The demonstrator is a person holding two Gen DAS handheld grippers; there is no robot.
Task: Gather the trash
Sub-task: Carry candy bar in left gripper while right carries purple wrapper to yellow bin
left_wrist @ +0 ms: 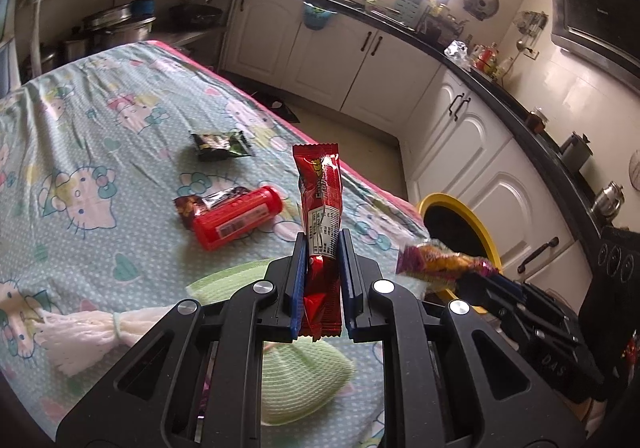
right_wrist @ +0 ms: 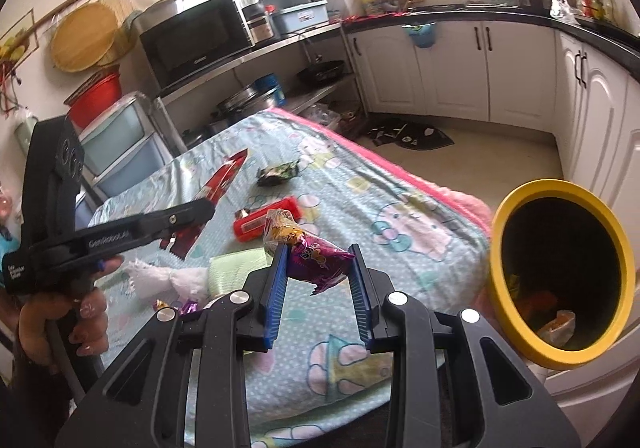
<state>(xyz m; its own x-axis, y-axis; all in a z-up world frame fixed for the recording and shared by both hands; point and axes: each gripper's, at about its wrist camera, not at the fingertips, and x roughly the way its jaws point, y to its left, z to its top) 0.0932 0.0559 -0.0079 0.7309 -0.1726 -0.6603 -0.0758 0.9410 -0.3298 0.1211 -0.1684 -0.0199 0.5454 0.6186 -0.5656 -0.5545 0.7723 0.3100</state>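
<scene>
Two black claws with blue pads are in view, each clamped on one piece of trash. The left gripper pinches a long shiny red snack wrapper that stands upright between its pads. The right gripper is closed on a crinkled purple and yellow snack packet, which sticks out to the left past its fingertips.

One round bin with a yellow rim and dark inside stands just right of the right claw, beyond the table edge, with some trash already at its bottom.

Three pieces lie on the cartoon-cat tablecloth ahead of the left claw: one red plastic cylinder bottle, one brown foil wrapper touching it, and one dark green packet farther off. One pale green woven mat lies beneath the left claw.
</scene>
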